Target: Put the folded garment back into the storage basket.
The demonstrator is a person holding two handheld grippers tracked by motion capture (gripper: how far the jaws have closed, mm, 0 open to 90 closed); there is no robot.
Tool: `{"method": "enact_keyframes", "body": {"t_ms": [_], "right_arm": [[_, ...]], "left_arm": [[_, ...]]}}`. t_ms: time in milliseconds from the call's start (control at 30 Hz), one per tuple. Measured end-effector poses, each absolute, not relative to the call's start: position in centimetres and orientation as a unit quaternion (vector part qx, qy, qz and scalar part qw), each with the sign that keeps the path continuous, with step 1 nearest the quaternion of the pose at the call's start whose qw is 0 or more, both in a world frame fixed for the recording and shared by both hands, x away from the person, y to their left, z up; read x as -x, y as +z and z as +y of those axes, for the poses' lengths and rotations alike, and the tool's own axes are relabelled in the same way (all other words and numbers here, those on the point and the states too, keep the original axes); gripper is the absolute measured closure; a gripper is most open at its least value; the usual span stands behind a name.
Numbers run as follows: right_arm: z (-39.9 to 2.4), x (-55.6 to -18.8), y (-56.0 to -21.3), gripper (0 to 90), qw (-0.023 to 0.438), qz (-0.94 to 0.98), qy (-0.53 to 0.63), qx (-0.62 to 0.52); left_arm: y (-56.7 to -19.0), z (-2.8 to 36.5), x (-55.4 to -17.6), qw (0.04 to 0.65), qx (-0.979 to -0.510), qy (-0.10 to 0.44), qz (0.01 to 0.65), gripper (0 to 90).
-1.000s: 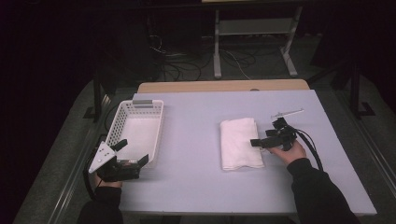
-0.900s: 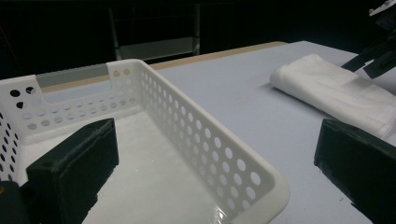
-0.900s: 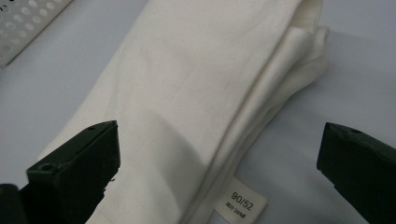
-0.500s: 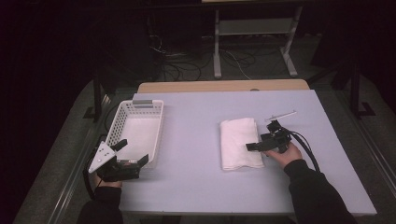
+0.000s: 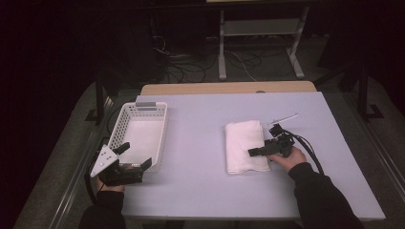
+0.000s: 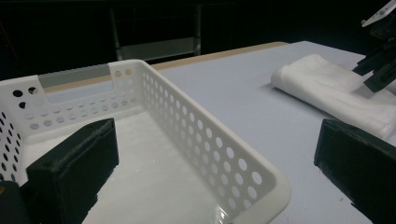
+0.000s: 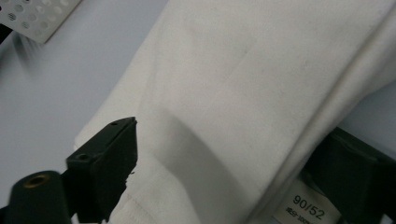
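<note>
Folded white towel: lies flat right of the table's centre, label at its right edge. Right gripper: jaws apart and just closing, straddling that edge to pinch it. Left gripper: jaws apart astride the white basket's near rim, likely steadying it.

Left tool jaws wide apart, right tool jaws just closing — still parted

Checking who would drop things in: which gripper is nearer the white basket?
Left. The left gripper sits at the white basket's near end, jaws astride its corner; the right gripper is across the table, over the folded towel.
</note>
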State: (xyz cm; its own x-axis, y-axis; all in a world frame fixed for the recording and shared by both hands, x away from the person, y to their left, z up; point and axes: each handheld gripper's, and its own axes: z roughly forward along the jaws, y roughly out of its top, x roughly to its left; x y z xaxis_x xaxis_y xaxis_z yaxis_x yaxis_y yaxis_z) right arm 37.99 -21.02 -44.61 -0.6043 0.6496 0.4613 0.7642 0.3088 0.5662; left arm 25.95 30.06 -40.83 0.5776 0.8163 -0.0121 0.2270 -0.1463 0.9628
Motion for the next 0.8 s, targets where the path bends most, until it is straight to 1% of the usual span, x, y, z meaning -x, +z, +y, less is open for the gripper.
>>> {"method": "enact_keyframes", "body": {"t_ms": [67,100,200,233,267,300,333,367,467,533,633,800], "right_arm": [[-21.1,-38.0,-44.6,15.0,0.076,-0.805,-0.393,0.439],[-21.2,-38.1,-44.6,17.4,0.08,-0.803,-0.395,0.44],[-21.6,-38.3,-44.8,30.9,0.094,-0.795,-0.405,0.442],[-21.9,-38.5,-44.9,39.2,0.099,-0.792,-0.407,0.445],[-21.9,-38.5,-44.9,39.2,0.099,-0.792,-0.407,0.445],[-22.0,-38.5,-44.8,42.6,0.098,-0.79,-0.407,0.448],[-22.3,-38.6,-44.9,49.3,0.101,-0.788,-0.409,0.45],[-22.3,-38.6,-44.9,49.3,0.101,-0.788,-0.409,0.45],[-22.4,-38.6,-44.8,59.7,0.094,-0.789,-0.408,0.449],[-22.5,-38.6,-44.8,64.4,0.09,-0.791,-0.405,0.45],[-22.6,-38.6,-44.9,69.2,0.095,-0.788,-0.407,0.452],[-22.8,-38.4,-45.1,73.9,0.095,-0.781,-0.425,0.448]], "left_arm": [[-40.8,30.1,-25.9,0.539,-0.705,0.274,0.37,0.0],[-40.8,30.1,-25.9,0.539,-0.705,0.274,0.37,0.0],[-40.9,30.1,-25.9,0.538,-0.706,0.274,0.37,0.0],[-40.9,30.1,-25.9,0.538,-0.706,0.274,0.37,0.0],[-40.9,30.1,-25.8,0.537,-0.707,0.274,0.37,0.0],[-40.9,30.1,-25.8,0.537,-0.707,0.274,0.37,0.0],[-40.9,30.2,-25.8,0.536,-0.707,0.275,0.369,0.0],[-40.9,30.2,-25.8,0.537,-0.707,0.275,0.37,0.0],[-40.9,30.2,-25.7,0.537,-0.706,0.274,0.371,0.0],[-40.9,30.2,-25.7,0.538,-0.706,0.274,0.371,0.0],[-40.9,30.3,-25.7,0.537,-0.706,0.274,0.371,0.0],[-40.9,30.3,-25.6,0.538,-0.706,0.274,0.371,0.0]]}}
